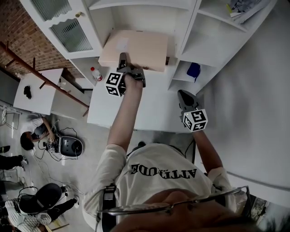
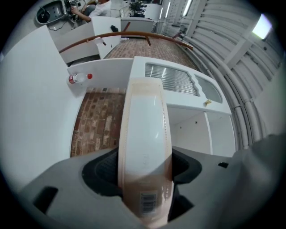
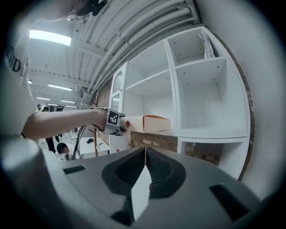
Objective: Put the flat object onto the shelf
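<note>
- The left gripper has its 2 jaws spread wide and pressed on the flat box, 1 pad on each broad face, at the box's near end.
- In the left gripper view the box runs straight away from the jaws, narrow edge on, white down the middle with peach borders and a barcode at the near end.
- Its marker cube sits just behind the jaws, on the person's outstretched left arm.
- The box reaches into the middle compartment of the white shelf unit, lying level over the shelf board; whether it rests on the board or hangs just above it cannot be told.
- The right gripper is held apart to the right over the white ledge, its jaws together at the tips; a pale sliver shows between them lower down, and what it is cannot be told.
- Left of the box, a small bottle with a red cap stands in the next compartment.
- A blue thing lies in the lower right compartment, and papers in the upper right 1.
</note>
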Motion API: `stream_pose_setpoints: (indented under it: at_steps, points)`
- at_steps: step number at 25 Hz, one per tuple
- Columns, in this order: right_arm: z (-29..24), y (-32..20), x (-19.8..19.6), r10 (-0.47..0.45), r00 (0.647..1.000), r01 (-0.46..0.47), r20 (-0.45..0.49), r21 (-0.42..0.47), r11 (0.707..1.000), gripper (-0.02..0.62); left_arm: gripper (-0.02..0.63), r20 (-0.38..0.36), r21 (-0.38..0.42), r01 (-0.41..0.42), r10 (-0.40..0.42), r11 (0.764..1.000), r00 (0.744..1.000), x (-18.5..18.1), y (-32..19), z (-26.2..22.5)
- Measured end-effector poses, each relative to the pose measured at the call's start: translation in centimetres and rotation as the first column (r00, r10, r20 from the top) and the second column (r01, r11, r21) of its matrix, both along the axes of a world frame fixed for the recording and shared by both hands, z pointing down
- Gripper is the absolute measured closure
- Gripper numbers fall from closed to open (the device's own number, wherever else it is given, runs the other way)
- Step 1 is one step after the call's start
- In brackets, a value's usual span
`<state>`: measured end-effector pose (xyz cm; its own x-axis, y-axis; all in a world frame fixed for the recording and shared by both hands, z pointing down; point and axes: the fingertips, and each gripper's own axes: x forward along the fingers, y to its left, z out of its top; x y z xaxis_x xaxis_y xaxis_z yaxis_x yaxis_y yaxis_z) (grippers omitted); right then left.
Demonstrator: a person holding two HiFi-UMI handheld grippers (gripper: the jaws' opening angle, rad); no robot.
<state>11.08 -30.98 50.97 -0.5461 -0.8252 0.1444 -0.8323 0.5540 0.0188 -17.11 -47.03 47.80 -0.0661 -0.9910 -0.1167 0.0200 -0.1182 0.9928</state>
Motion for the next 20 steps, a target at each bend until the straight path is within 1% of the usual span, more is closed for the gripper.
stream_pose_setpoints:
  at_steps: [4,9,13,15,18,20]
  points:
    - [-0.1,-0.2,-0.1,0.003,1.000,-0.003,-0.003,-0.005,1.000,0.566,0.314,-0.003,-0.003,0.015,-0.015,1.000,1.000,0.0,-0.5,0.1]
    - [0.0,-0.6,-0.2,0.000,1.000,0.000,-0.007,-0.006,1.000,0.566,0.312,0.031,-0.014,-0.004,0.004,1.000,0.999,0.5,-1.8,0.0]
    - [0.1,-1.1,-0.6,-0.005,1.000,0.005,-0.007,-0.015,1.000,0.566,0.300,0.095,-0.046,-0.053,0.057,0.998,0.994,0.9,-2.7,0.4]
    - [0.0,-1.6,-1.0,-0.010,1.000,0.010,-0.001,-0.018,1.000,0.566,0.287,0.140,-0.052,-0.086,0.093,0.995,0.986,1.4,-3.0,0.4]
    - [-0.6,-2.5,-1.8,-0.029,1.000,0.029,0.003,-0.014,0.999,0.565,0.257,0.212,-0.050,-0.145,0.153,0.988,0.965,2.1,-3.0,0.0]
    - [-1.2,-3.1,-2.5,-0.047,0.999,0.047,0.007,-0.007,0.999,0.565,0.242,0.253,-0.045,-0.193,0.198,0.980,0.947,2.4,-3.0,-0.2]
